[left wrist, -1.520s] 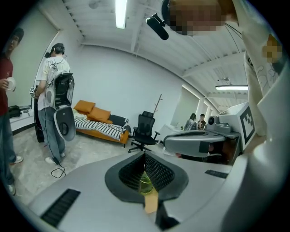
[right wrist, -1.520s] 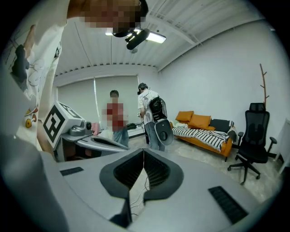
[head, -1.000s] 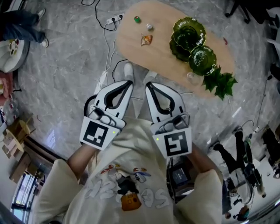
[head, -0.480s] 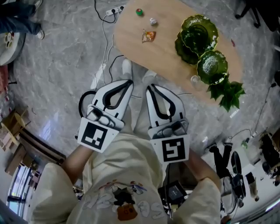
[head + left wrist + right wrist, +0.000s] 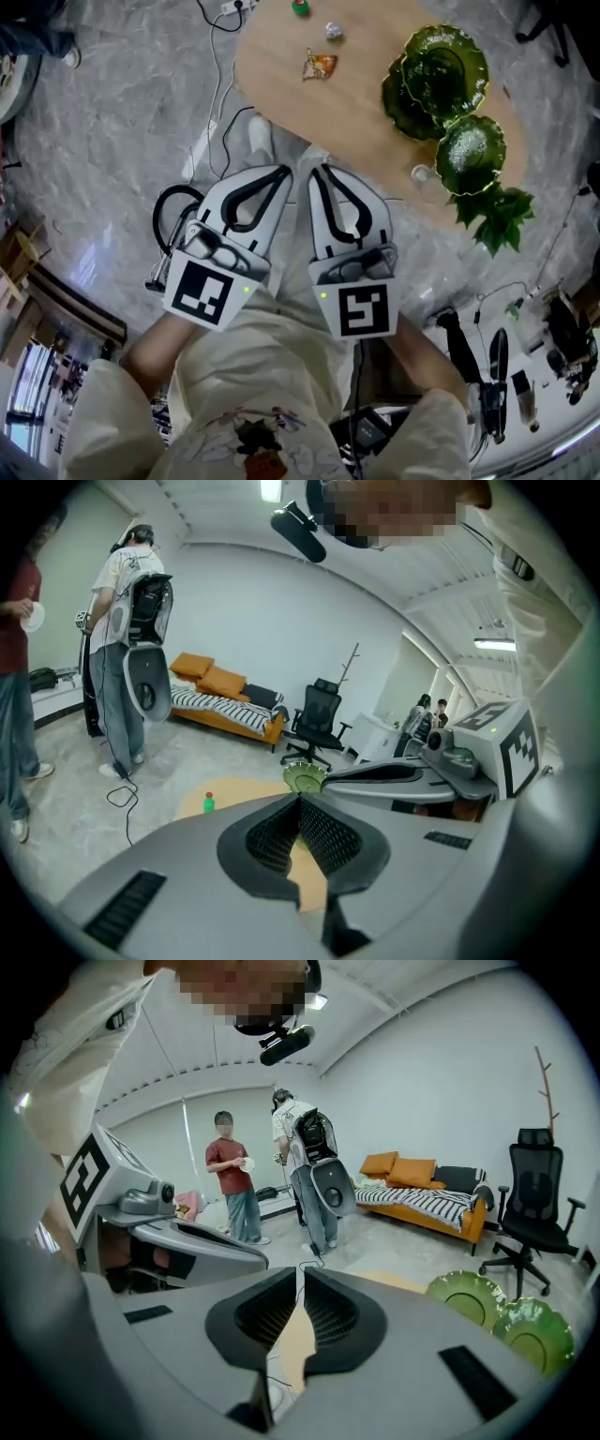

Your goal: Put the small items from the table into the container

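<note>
1. One long wooden tabletop stands on the far side of the person, low enough to be reached from above. It carries everything the task needs.
2. Two tools are held side by side, just apart, in front of the person's body on the near side of the tabletop. The left tool and the right tool both point at the tabletop on a downward slant, with their marker cubes back against the cream sleeves. I take this as a ready pose, since neither has reached for anything.
3. Each tool has its jaws pressed together with nothing between the ribbed pads, so both are empty.
4. The green glass dishes sit at the far right of the tabletop, overlapping each other. They look like the container, set to one side to leave the pieces free to be picked up.
5. Three small items lie well apart from the dishes at the far left: an orange wrapper, a pale crumpled ball and a green piece at the edge. None is in the dishes yet.
</note>
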Demonstrator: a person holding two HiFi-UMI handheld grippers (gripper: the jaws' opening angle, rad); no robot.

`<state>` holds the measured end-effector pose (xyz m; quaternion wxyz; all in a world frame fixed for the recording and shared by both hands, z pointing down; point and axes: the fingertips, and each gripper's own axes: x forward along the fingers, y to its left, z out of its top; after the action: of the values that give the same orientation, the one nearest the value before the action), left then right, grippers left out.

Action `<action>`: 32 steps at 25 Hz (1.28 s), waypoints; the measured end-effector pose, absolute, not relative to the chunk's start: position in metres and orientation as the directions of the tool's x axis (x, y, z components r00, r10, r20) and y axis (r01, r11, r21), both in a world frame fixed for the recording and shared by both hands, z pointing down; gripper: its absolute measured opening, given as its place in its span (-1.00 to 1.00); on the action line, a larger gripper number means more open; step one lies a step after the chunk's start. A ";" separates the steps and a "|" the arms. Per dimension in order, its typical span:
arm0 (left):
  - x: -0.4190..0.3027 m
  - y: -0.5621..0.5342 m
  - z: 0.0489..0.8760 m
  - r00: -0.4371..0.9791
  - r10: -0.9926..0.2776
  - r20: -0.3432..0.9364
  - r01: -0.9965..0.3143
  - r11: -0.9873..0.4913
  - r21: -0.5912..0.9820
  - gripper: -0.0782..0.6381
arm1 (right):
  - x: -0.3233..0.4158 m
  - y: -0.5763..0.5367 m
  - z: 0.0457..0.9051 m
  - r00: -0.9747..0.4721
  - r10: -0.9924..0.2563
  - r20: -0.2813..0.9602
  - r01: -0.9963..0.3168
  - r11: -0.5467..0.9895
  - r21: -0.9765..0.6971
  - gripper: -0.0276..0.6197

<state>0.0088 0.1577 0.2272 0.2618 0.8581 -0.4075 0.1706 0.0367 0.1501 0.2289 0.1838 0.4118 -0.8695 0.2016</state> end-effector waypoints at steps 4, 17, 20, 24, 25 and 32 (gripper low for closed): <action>0.008 0.152 0.252 0.582 -0.623 0.523 -0.807 -0.523 0.274 -0.76 | 0.036 0.141 0.252 -0.578 -0.645 0.499 -0.799 0.570 -0.190 -0.89; -0.015 0.143 0.320 0.537 -0.611 0.582 -0.841 -0.443 0.311 -0.76 | 0.020 0.123 0.317 -0.574 -0.635 0.517 -0.801 0.566 -0.195 -0.82; -0.019 0.141 0.331 0.541 -0.603 0.587 -0.838 -0.446 0.314 -0.76 | 0.016 0.124 0.329 -0.572 -0.628 0.528 -0.797 0.577 -0.177 -0.81; -0.024 0.134 0.342 0.543 -0.606 0.582 -0.836 -0.453 0.308 -0.76 | 0.010 0.122 0.343 -0.576 -0.623 0.529 -0.790 0.590 -0.165 -0.81; -0.023 0.133 0.345 0.546 -0.602 0.582 -0.834 -0.459 0.307 -0.76 | 0.010 0.123 0.348 -0.575 -0.618 0.536 -0.788 0.595 -0.160 -0.81; -0.025 0.123 0.375 0.564 -0.573 0.594 -0.820 -0.472 0.324 -0.76 | 0.012 0.111 0.383 -0.540 -0.633 0.555 -0.815 0.558 -0.157 -0.81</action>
<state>-0.0252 0.1226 0.3754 0.2984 0.8325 -0.4185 0.2069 0.0123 0.1105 0.3826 0.2240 0.4239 -0.8537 0.2031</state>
